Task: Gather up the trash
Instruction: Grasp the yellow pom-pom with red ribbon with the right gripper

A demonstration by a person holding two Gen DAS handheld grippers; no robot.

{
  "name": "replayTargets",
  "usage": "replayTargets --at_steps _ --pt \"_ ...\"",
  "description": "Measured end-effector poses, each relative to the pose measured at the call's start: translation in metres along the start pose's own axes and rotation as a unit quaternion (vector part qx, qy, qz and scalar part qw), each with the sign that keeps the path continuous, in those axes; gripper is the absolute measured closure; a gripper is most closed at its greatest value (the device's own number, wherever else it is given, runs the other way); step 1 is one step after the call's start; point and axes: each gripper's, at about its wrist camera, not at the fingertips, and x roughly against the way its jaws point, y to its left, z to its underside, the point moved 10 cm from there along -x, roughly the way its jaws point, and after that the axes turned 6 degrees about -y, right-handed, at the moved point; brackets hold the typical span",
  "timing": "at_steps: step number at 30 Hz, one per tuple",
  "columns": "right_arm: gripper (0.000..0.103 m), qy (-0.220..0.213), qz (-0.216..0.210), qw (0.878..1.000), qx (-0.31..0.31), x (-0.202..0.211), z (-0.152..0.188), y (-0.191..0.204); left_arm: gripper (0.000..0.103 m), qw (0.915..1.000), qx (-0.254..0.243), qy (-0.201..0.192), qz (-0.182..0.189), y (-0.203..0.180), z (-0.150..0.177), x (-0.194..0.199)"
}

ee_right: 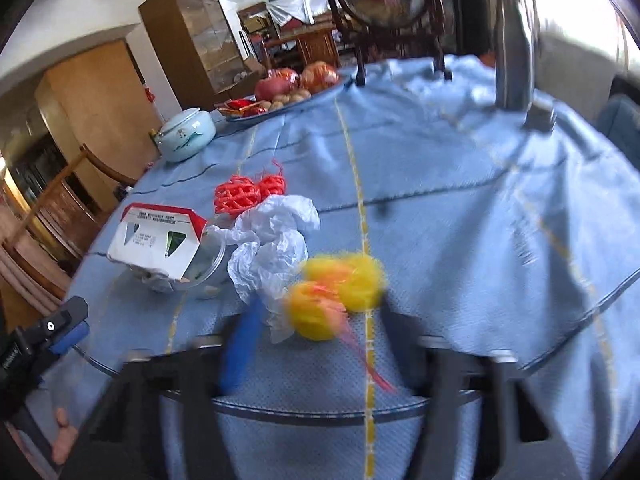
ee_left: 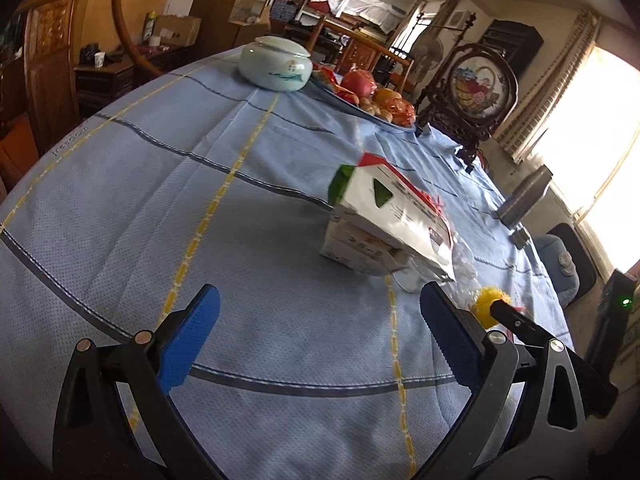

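Jaws of the right gripper (ee_right: pixel 316 316) seem, through blur, pinched on the yellow net balls (ee_right: pixel 340 292) just near of the crumpled white plastic (ee_right: pixel 272 240), trash heaped mid-worktop (ee_right: pixel 480 220) beside the carton (ee_right: pixel 156 240), while the left gripper (ee_left: pixel 320 340) jaws hang wide and empty, likely approaching that heap.

Blurred right gripper (ee_right: pixel 316 320) at six o'clock, closing around yellow mesh balls (ee_right: pixel 340 292); crumpled white plastic (ee_right: pixel 272 240) toward ten o'clock, carton (ee_right: pixel 156 240) farther out at nine.
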Motion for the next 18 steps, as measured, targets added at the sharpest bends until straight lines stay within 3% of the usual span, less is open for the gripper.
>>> replayTargets --at_steps 3,8,14,18 --pt "0.077 -0.017 -0.009 1.0 -0.003 0.01 0.001 -0.002 0.007 1.0 0.005 0.001 0.001 0.0 -0.006 0.002" --pt "0.077 -0.058 -0.005 0.998 0.006 0.042 0.006 -0.014 0.007 0.9995 -0.03 0.003 -0.003 -0.021 -0.009 -0.001" --pt "0.077 -0.08 -0.012 0.997 -0.008 0.073 0.02 -0.035 0.007 0.9957 -0.063 0.053 0.044 -0.076 0.006 -0.023" --pt "0.077 -0.094 -0.012 0.995 -0.016 0.09 0.028 -0.046 0.007 0.9929 -0.073 0.078 0.052 -0.106 0.01 -0.047"
